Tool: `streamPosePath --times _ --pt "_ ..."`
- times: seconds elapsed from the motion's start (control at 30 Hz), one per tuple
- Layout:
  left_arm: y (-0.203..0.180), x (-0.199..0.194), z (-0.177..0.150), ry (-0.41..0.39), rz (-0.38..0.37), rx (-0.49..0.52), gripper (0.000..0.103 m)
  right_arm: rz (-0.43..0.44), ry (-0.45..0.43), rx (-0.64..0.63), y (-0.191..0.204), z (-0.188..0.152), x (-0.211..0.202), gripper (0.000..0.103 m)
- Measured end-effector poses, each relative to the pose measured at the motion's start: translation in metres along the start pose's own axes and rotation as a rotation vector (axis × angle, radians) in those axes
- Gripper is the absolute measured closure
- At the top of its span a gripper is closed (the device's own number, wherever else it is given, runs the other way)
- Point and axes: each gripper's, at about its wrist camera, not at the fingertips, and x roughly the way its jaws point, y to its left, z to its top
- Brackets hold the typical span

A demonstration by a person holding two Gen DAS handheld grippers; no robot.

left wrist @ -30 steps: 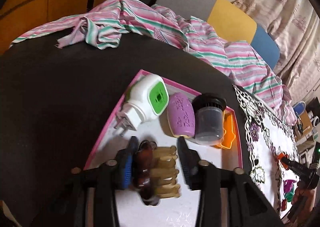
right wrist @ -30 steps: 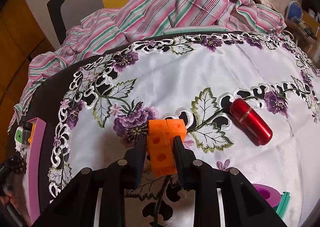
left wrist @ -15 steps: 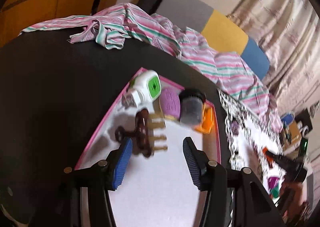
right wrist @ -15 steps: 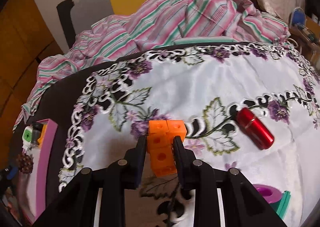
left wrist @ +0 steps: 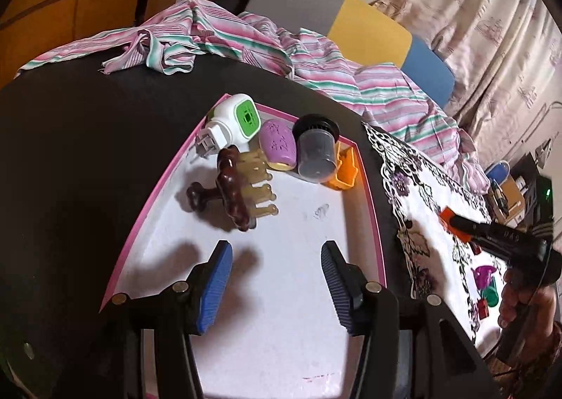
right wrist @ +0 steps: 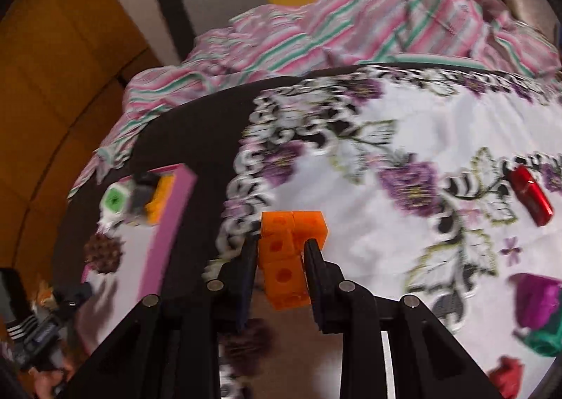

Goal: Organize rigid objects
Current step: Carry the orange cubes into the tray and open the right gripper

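Observation:
My left gripper (left wrist: 275, 260) is open and empty above the white tray with a pink rim (left wrist: 140, 220). On the tray lie a brown comb-like massager (left wrist: 242, 188), a white and green plug-in device (left wrist: 233, 119), a purple oval case (left wrist: 279, 144), a dark jar (left wrist: 316, 149) and an orange piece (left wrist: 346, 172). My right gripper (right wrist: 281, 253) is shut on an orange block piece (right wrist: 286, 251), held above the embroidered cloth (right wrist: 404, 139). The tray rim shows left in the right wrist view (right wrist: 168, 223).
A red cylinder (right wrist: 530, 193), a magenta piece (right wrist: 537, 297) and a green piece (right wrist: 541, 339) lie on the cloth at right. A striped garment (left wrist: 224, 40) lies across the black table's far edge. Chairs stand behind.
My left gripper let go of the brown massager and drew back, open. My right gripper lifted the orange block piece and swung left toward the tray.

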Motion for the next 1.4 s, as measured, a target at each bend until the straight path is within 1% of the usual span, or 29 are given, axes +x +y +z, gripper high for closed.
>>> streamPosePath --times 0.1,0.23,0.4,0.57,0.73,1.03,1.23,1.3,1.4 --pt "0.000 -0.001 -0.002 0.004 -0.012 0.002 0.050 0.034 0.003 -0.035 0.028 -0.003 0.003 0.075" --pt "0.001 -0.004 -0.004 0.003 -0.008 0.014 0.050 0.082 0.015 -0.074 0.061 -0.006 0.007 0.075" --pt "0.007 -0.009 -0.007 0.001 -0.004 0.011 0.050 0.115 0.025 -0.143 0.101 -0.009 0.016 0.075" --pt "0.011 -0.013 -0.008 -0.003 -0.002 0.002 0.050 0.142 0.069 -0.197 0.138 -0.012 0.043 0.075" --pt "0.015 -0.017 -0.008 -0.009 0.007 0.005 0.050 0.137 0.107 -0.251 0.168 -0.017 0.074 0.075" --pt "0.030 -0.024 -0.011 -0.020 0.020 -0.044 0.050 0.097 0.131 -0.288 0.187 -0.013 0.109 0.075" --pt "0.032 -0.027 -0.011 -0.027 0.023 -0.060 0.050 0.113 0.141 -0.272 0.186 -0.013 0.116 0.075" --pt "0.032 -0.027 -0.011 -0.029 0.019 -0.065 0.050 0.117 0.147 -0.268 0.185 -0.014 0.113 0.075" --pt "0.030 -0.026 -0.012 -0.027 0.019 -0.065 0.050 0.130 0.132 -0.270 0.184 -0.016 0.104 0.074"
